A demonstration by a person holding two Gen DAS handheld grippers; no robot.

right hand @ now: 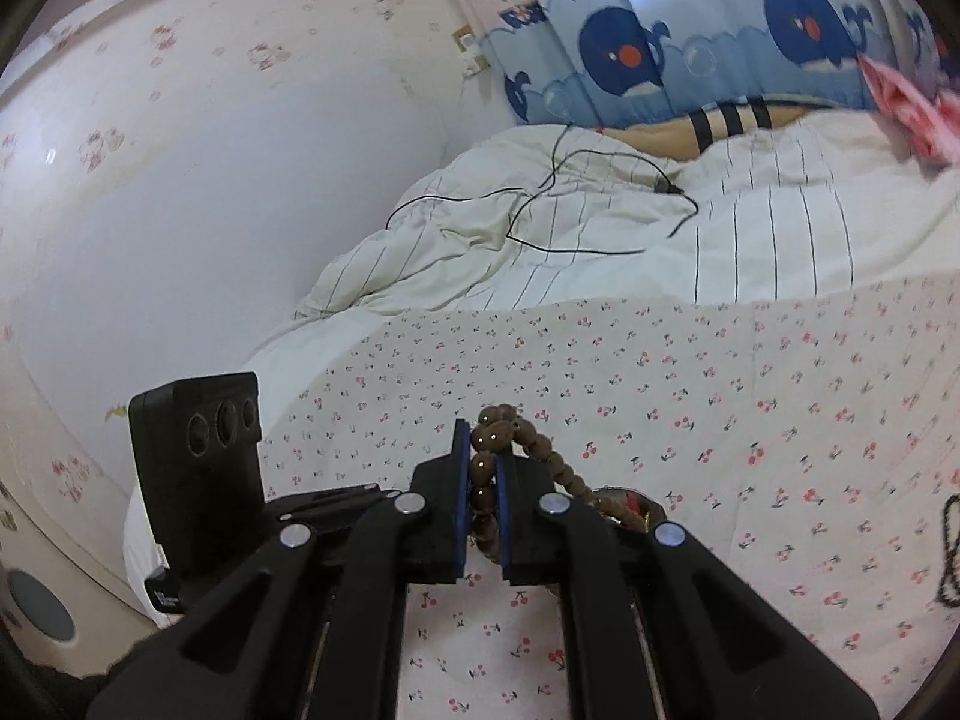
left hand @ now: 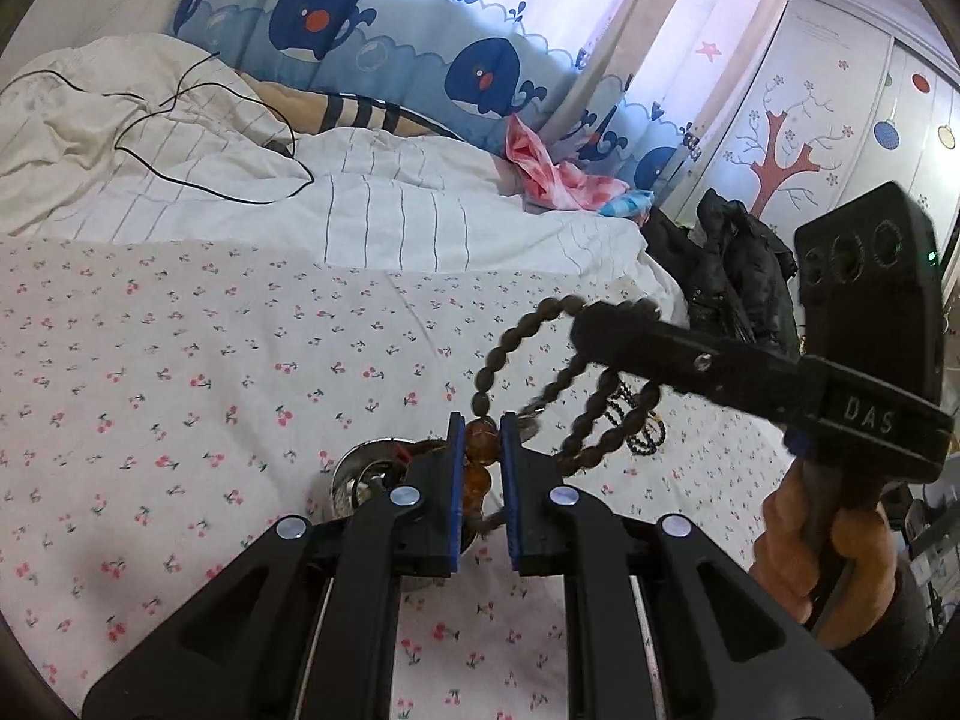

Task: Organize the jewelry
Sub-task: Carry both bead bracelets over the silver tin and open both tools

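Both grippers grip one brown bead strand [left hand: 540, 378], held up over the cherry-print sheet [left hand: 180, 390]. Left gripper [left hand: 482, 456] jaws narrow, clamped on its amber beads [left hand: 480, 450]. Right gripper [right hand: 483, 480] jaws narrow, clamped on brown beads. Metal bowl [left hand: 366, 468] sits at 9 o'clock of the left jaws, below. Step: strand lifted between both. Next, likely: carry over the bowl, lower, release.

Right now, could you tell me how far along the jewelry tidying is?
Nothing looks finished. In hand: the left gripper pinches the amber beads of the brown bead strand, and the right gripper grips its other end, above the metal bowl. Left: a black bead string lies on the cherry-print sheet.
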